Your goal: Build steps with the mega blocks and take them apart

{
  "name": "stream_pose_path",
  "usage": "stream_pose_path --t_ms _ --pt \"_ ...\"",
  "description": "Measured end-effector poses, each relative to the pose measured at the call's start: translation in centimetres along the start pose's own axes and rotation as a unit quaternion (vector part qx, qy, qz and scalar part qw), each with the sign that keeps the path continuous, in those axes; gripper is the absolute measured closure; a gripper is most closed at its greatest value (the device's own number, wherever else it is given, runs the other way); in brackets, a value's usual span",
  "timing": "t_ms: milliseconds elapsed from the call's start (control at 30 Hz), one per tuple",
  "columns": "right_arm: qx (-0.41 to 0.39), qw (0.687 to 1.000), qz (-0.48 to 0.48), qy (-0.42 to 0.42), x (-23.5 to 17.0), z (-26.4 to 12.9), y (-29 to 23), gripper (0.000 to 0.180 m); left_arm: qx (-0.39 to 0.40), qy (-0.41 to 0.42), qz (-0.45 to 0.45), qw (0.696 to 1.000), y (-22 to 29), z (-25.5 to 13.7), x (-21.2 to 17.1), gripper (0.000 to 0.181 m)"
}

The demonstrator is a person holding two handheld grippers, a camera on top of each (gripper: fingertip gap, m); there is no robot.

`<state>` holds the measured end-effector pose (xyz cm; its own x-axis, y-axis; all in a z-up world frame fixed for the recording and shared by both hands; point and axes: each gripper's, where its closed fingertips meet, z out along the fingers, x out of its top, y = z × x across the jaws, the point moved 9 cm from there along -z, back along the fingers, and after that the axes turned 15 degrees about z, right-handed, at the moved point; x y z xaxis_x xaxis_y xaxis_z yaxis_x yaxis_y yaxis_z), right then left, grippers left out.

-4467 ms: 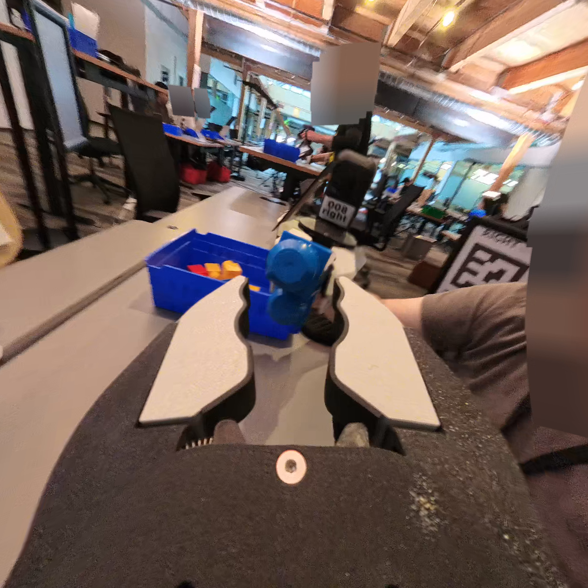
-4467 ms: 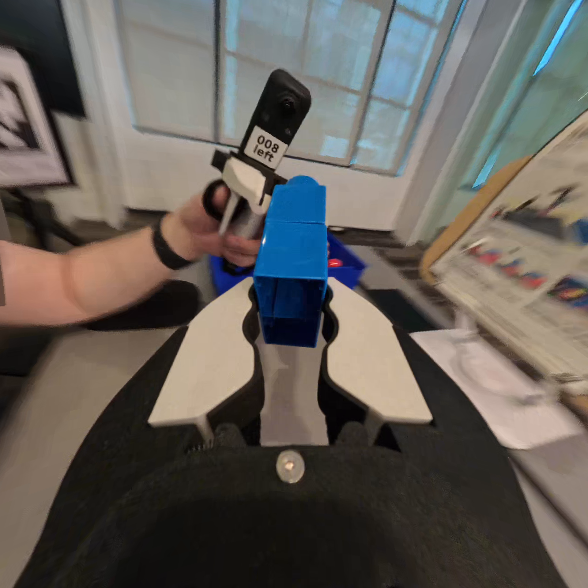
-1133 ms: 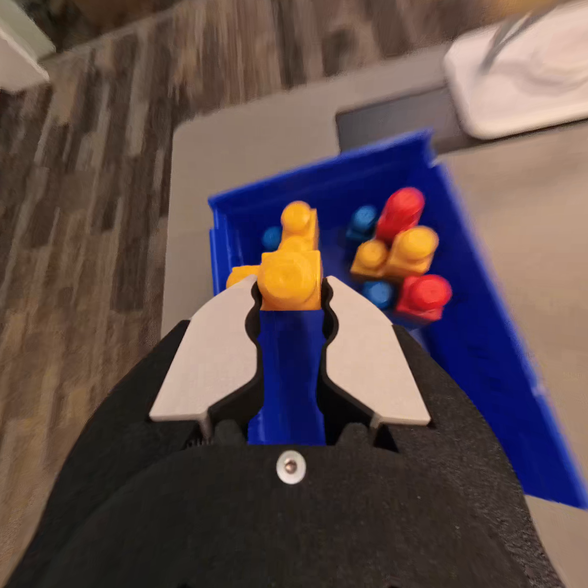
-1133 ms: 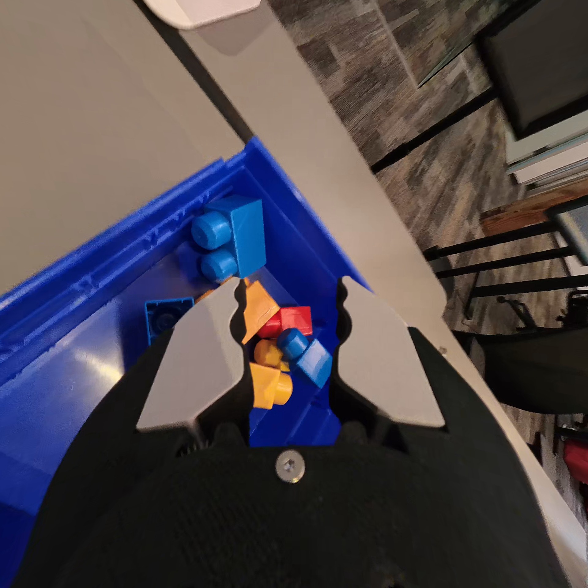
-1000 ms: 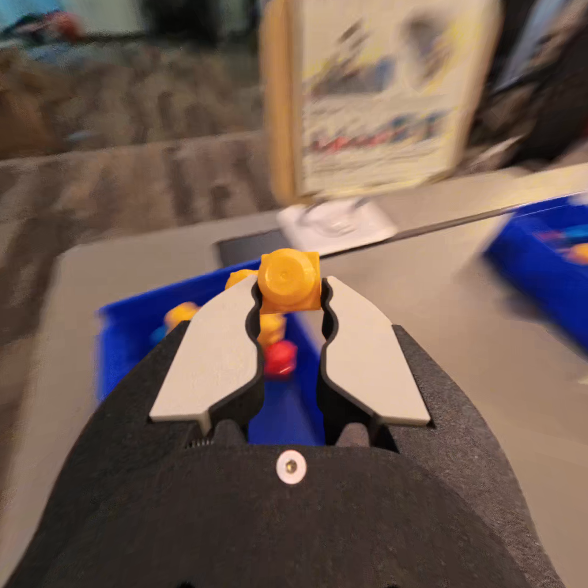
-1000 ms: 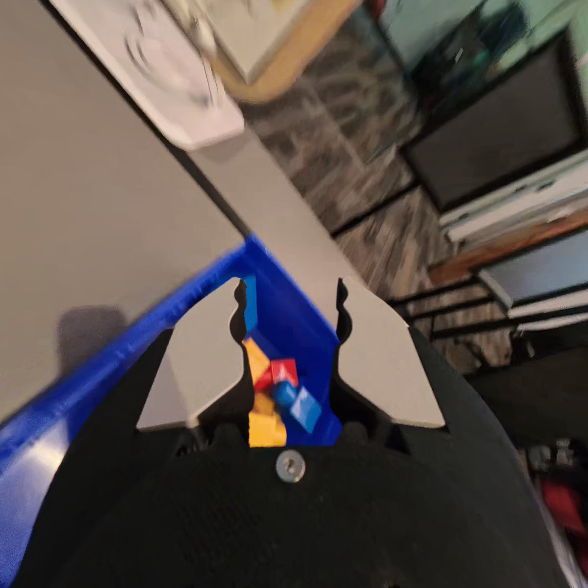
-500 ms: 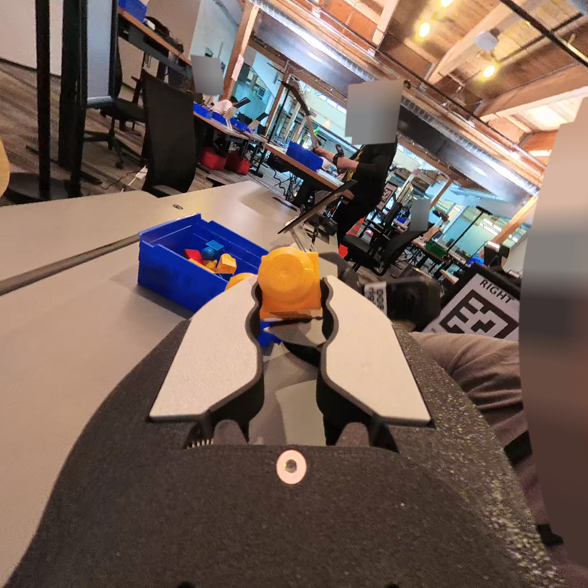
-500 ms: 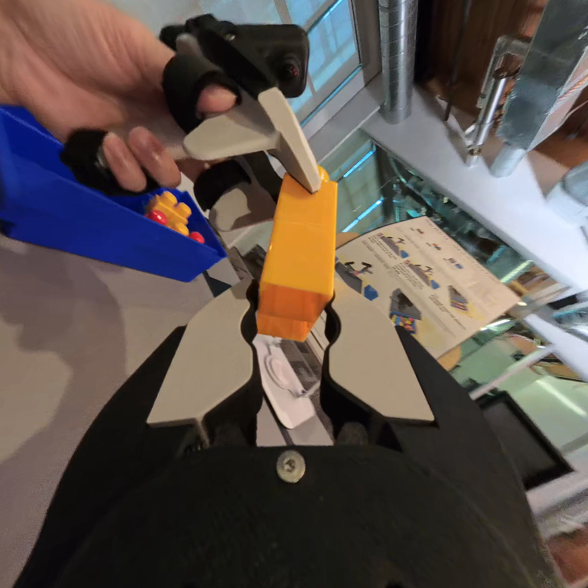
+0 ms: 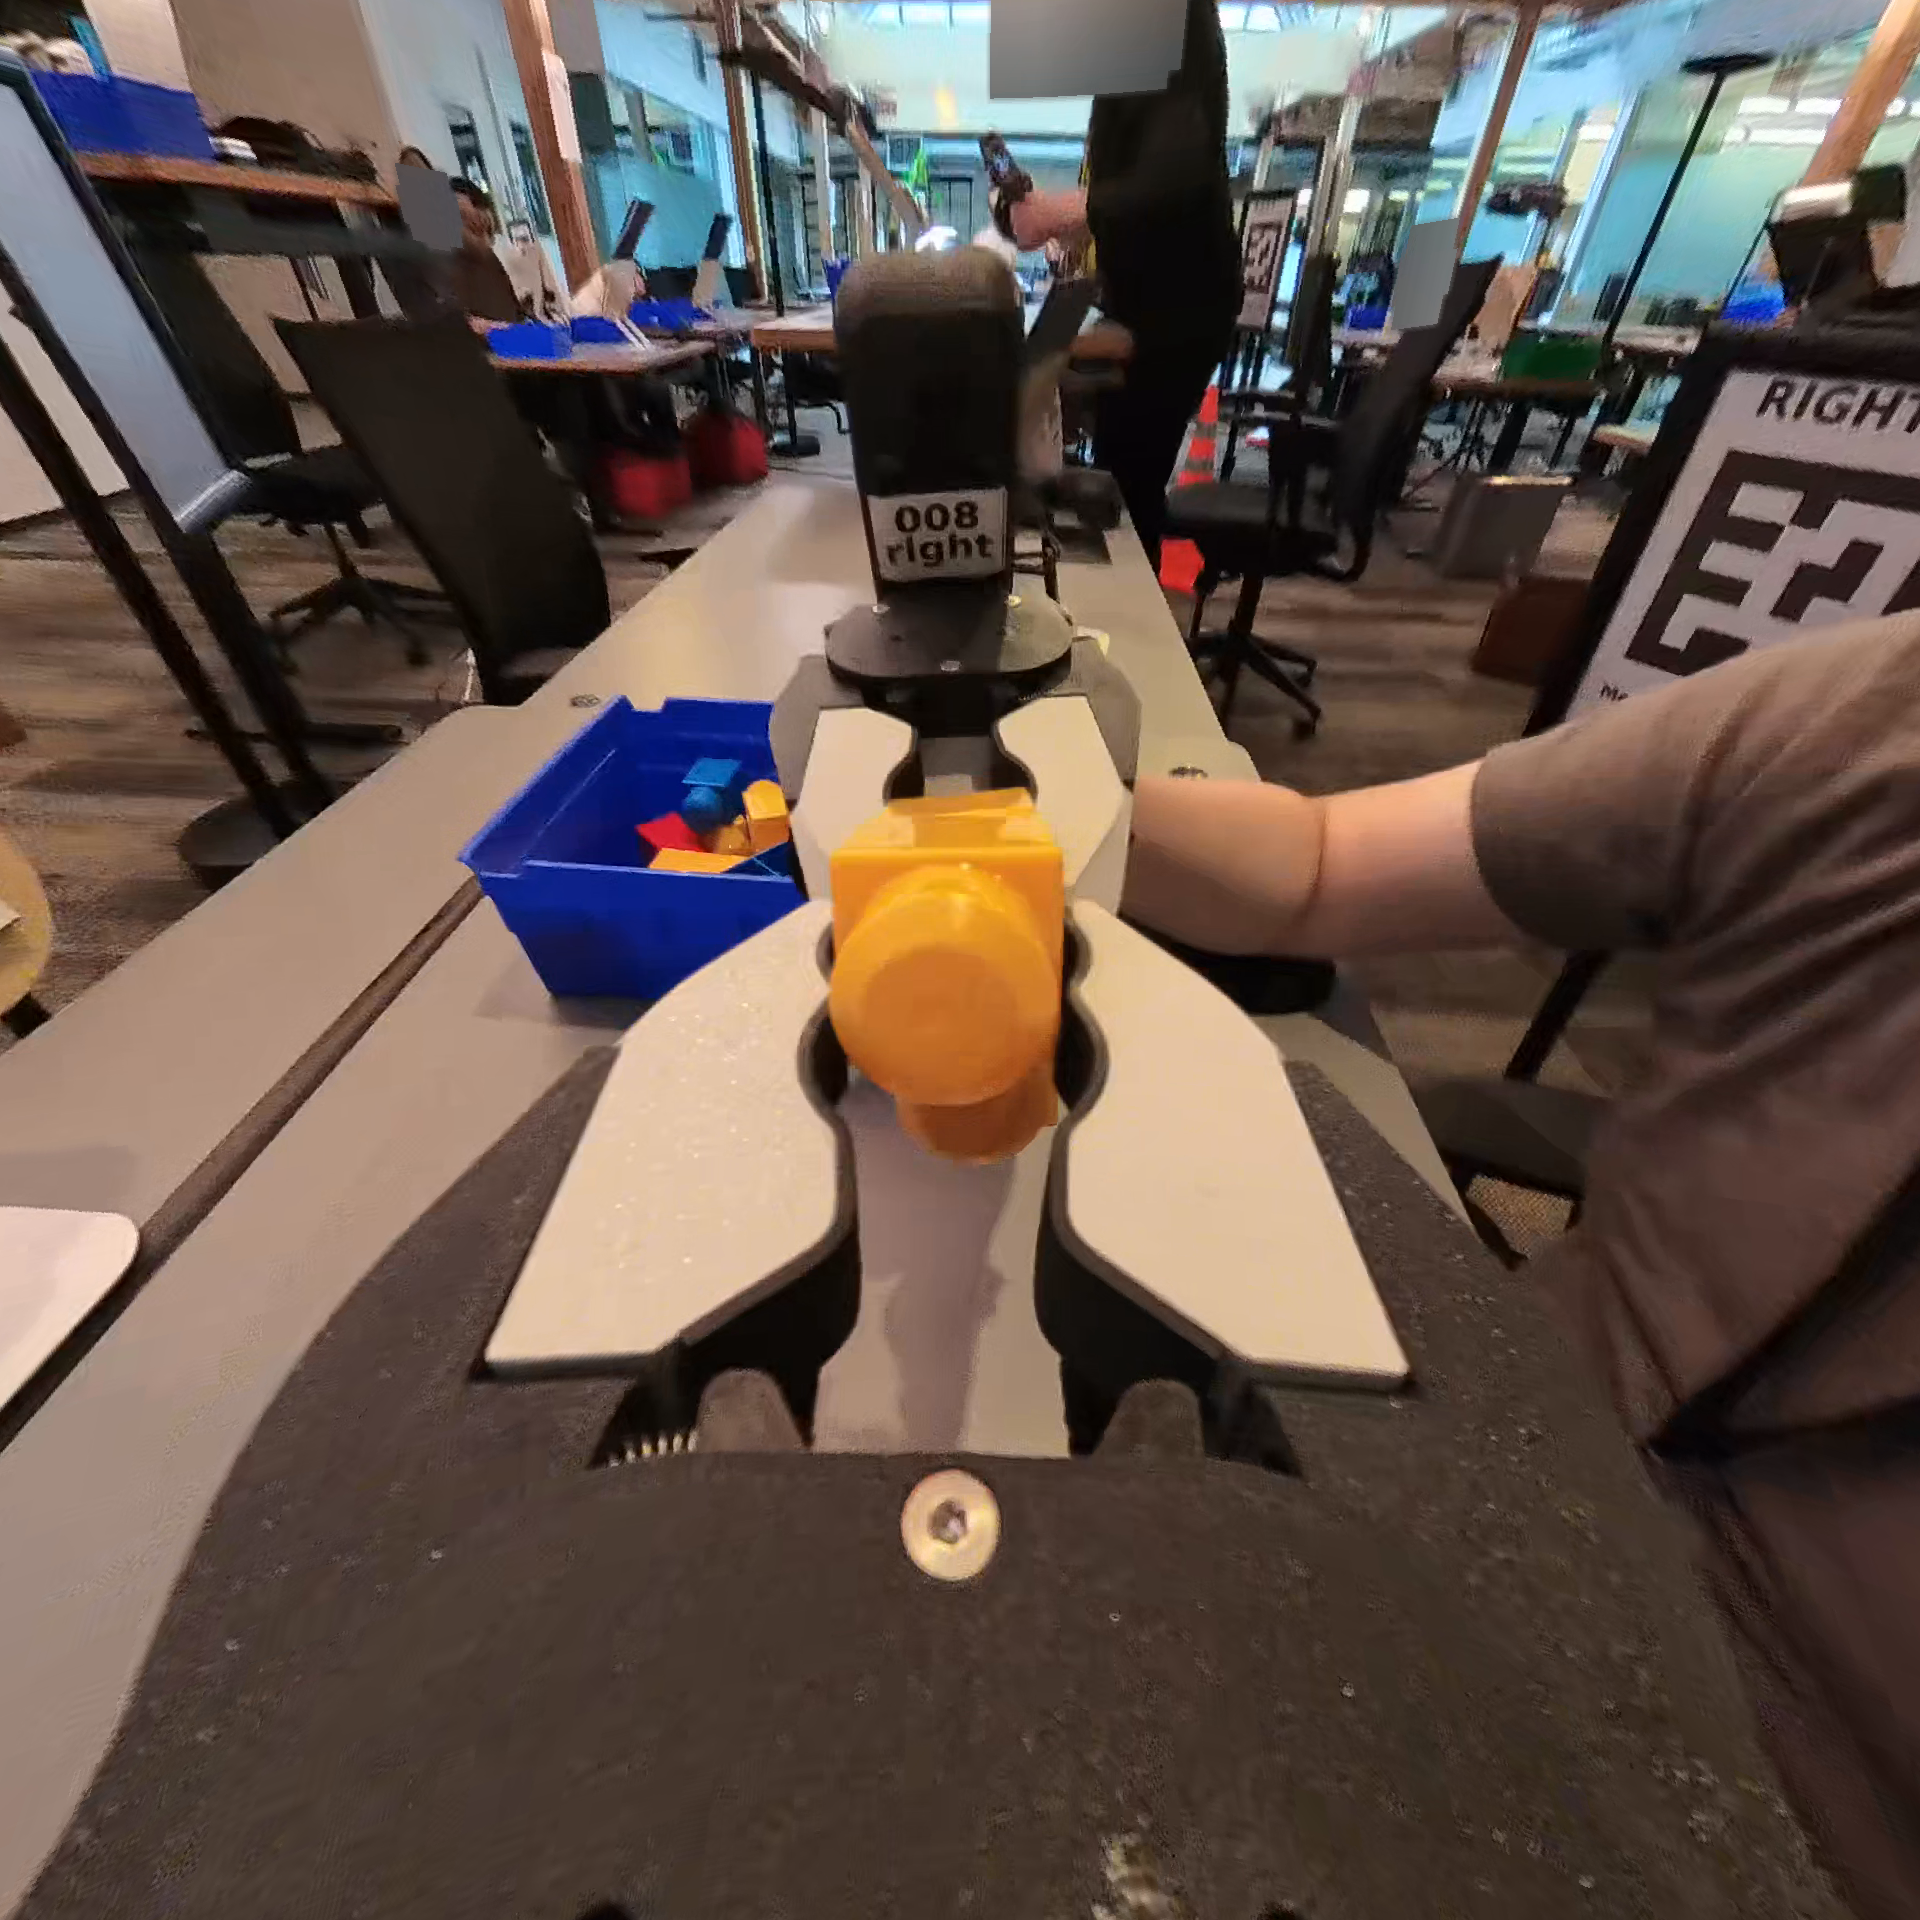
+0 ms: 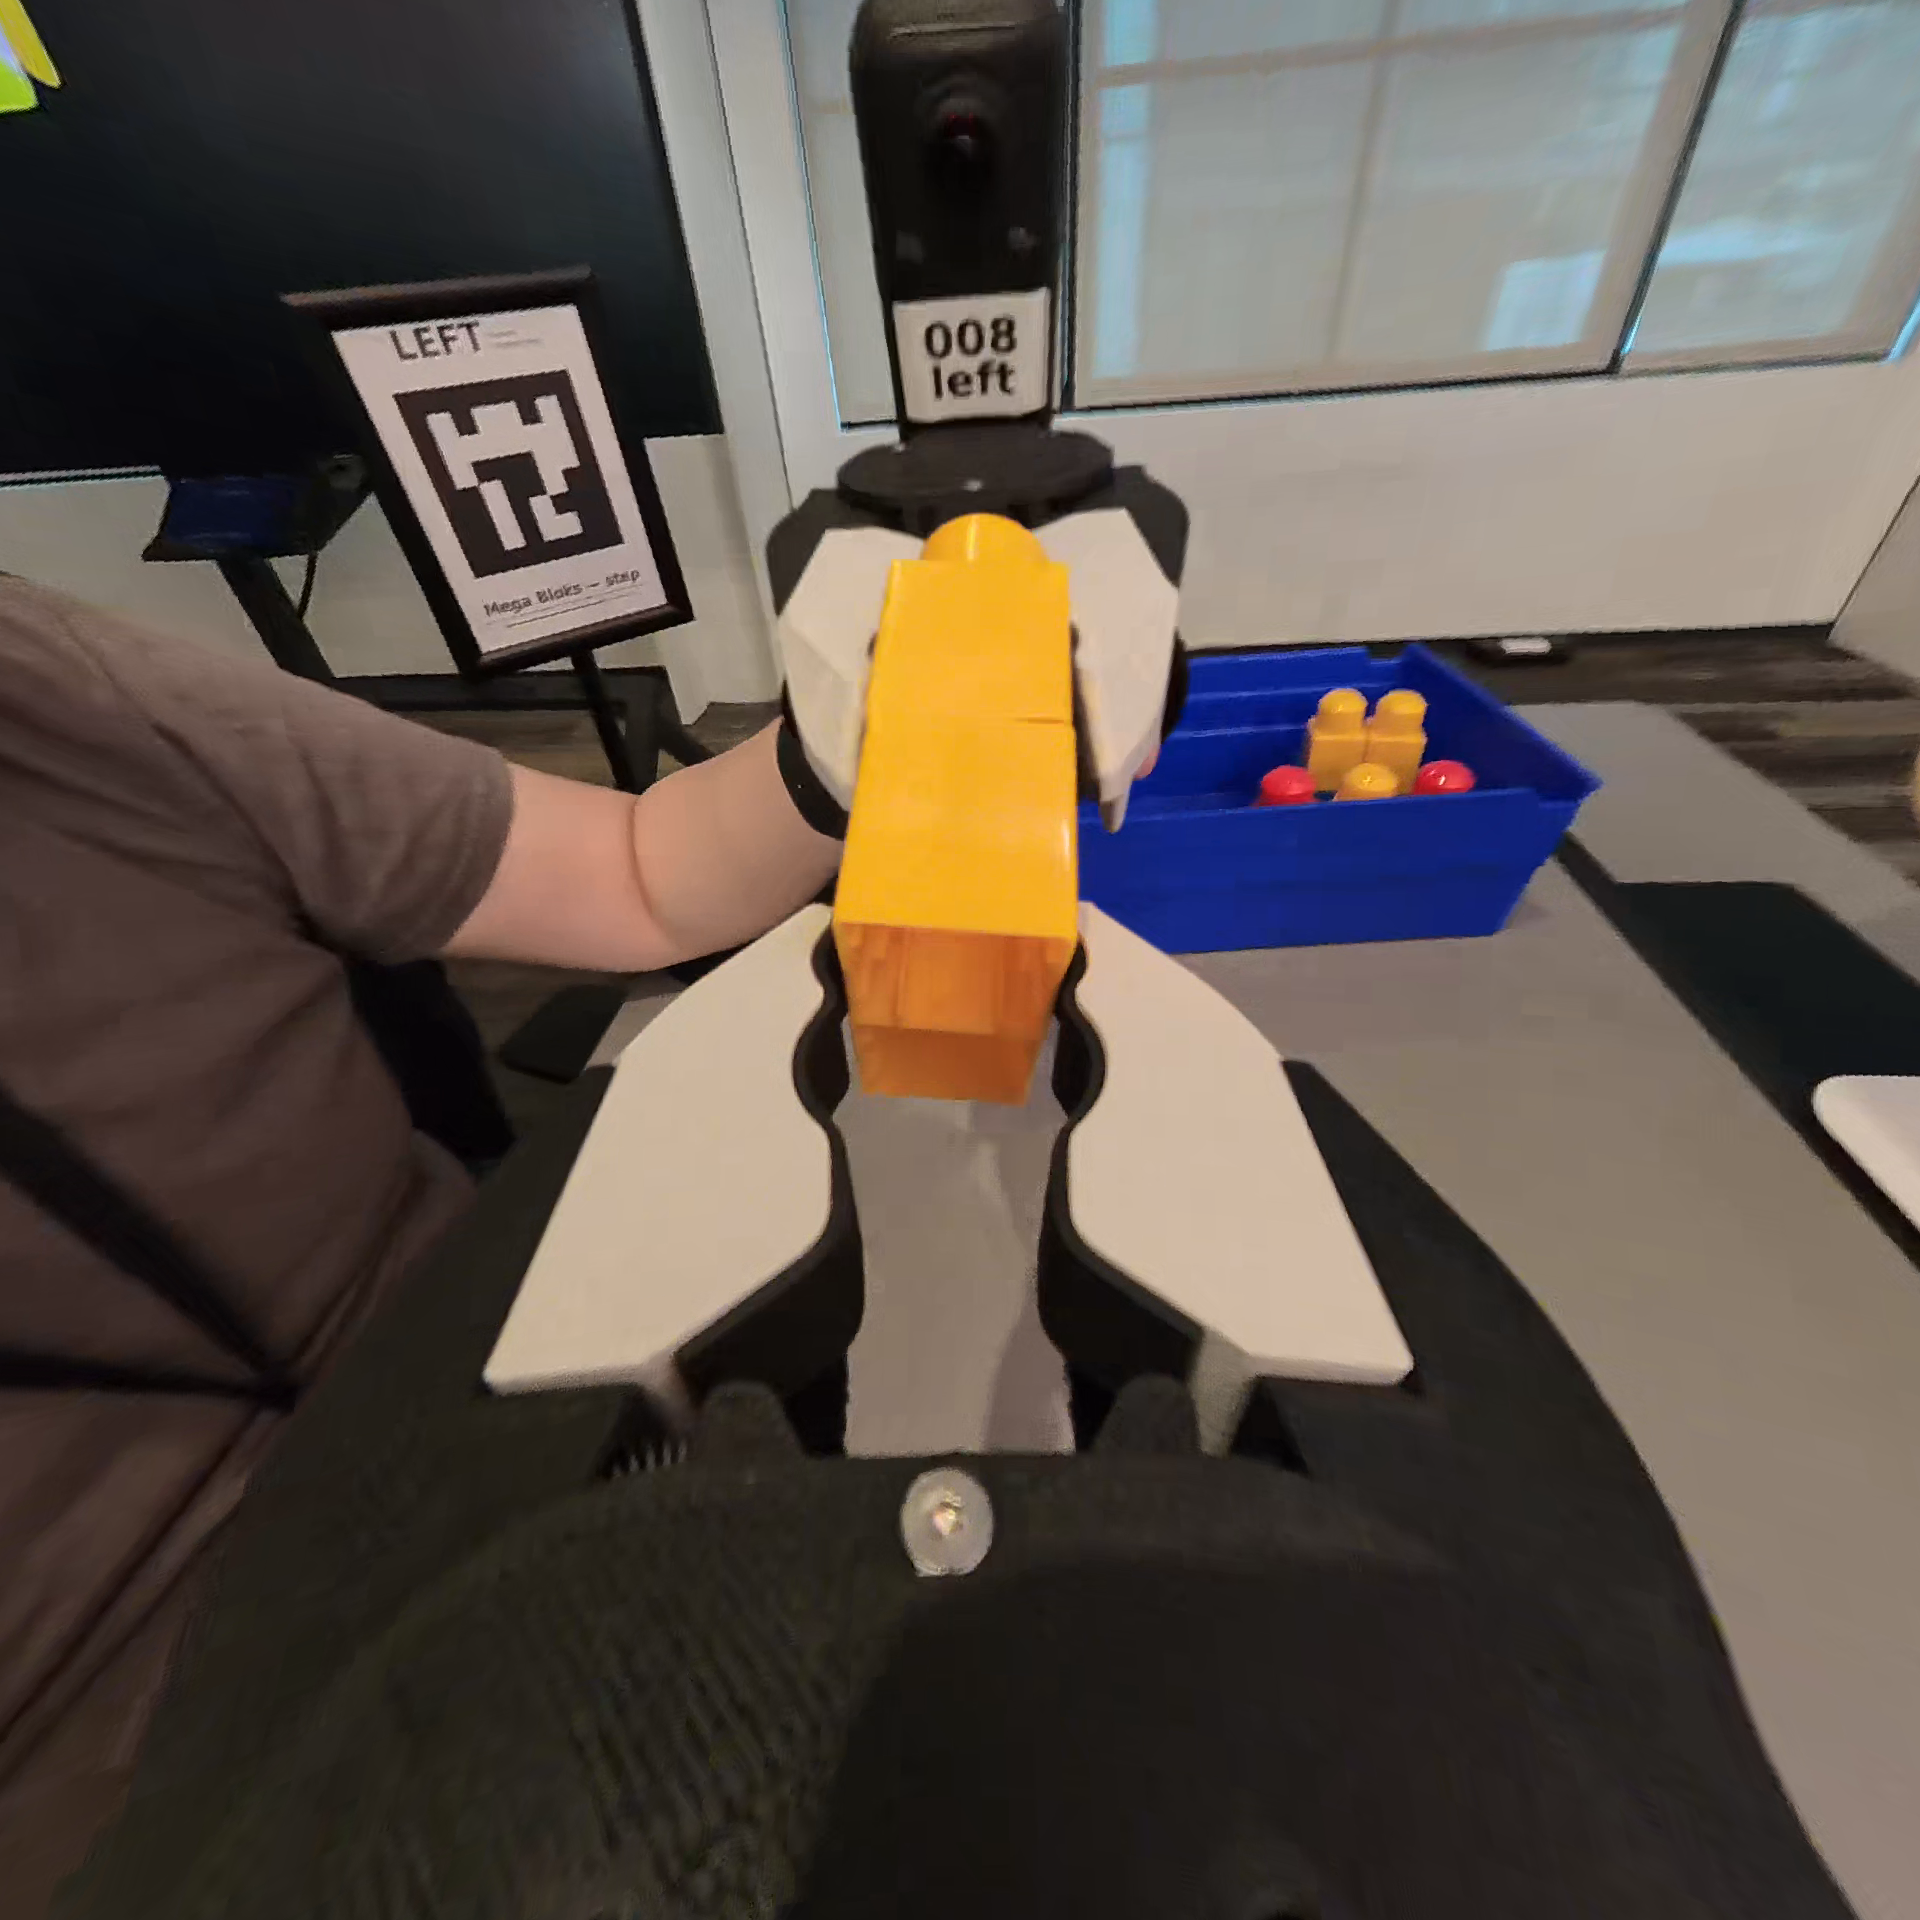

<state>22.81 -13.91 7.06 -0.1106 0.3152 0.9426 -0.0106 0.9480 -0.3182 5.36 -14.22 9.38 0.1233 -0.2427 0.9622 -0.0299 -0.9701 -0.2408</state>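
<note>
Two orange mega blocks are joined end to end and held in the air between my grippers. In the left wrist view my left gripper (image 9: 948, 935) is shut on the near orange block (image 9: 945, 997), its stud facing the camera. The right gripper (image 9: 956, 821) faces it from the far side. In the right wrist view my right gripper (image 10: 951, 935) is shut on the hollow-bottomed orange block (image 10: 961, 842). The left gripper (image 10: 971, 717) grips the far orange block (image 10: 977, 644).
A blue bin (image 9: 613, 914) with loose blue, red and orange blocks stands on the grey table (image 9: 312, 1039). A second blue bin (image 10: 1330, 883) holds orange and red blocks. Marker signs (image 10: 499, 468) on stands, a white pad (image 10: 1870, 1132) and the person's arm (image 9: 1247, 883) are near. Both grippers' tips are close together, under 4 cm apart.
Since the blue block, my left gripper has lifted an orange block from a bin and my right has closed on an orange block. The tilted pair is now level and straight between the grippers.
</note>
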Motion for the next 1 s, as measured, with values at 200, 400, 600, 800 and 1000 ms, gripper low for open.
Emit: stream_pose_path --t_ms 200,400,600,800,1000 --pt "-0.050 0.997 -0.034 -0.038 1.1 -3.8 0.7 0.142 0.049 0.165 -0.048 0.984 -1.5 -5.7 3.1 0.144" --pt "-0.402 0.911 -0.027 -0.087 2.2 -17.4 3.3 0.142 0.109 0.101 -0.009 0.989 -1.5 -7.7 3.1 0.144" --pt "-0.512 0.830 0.179 -0.132 -4.1 -25.6 10.5 0.142 0.056 0.034 -0.029 0.997 -1.3 -3.6 1.2 0.144" --pt "-0.524 0.840 0.109 -0.090 -1.8 -23.8 10.8 0.132 0.019 0.029 -0.124 0.992 -1.7 -1.1 -0.8 0.144" --pt "-0.356 0.902 -0.245 0.012 3.5 -11.4 1.4 0.114 -0.013 0.059 -0.229 0.972 -2.1 1.0 -2.7 0.144"
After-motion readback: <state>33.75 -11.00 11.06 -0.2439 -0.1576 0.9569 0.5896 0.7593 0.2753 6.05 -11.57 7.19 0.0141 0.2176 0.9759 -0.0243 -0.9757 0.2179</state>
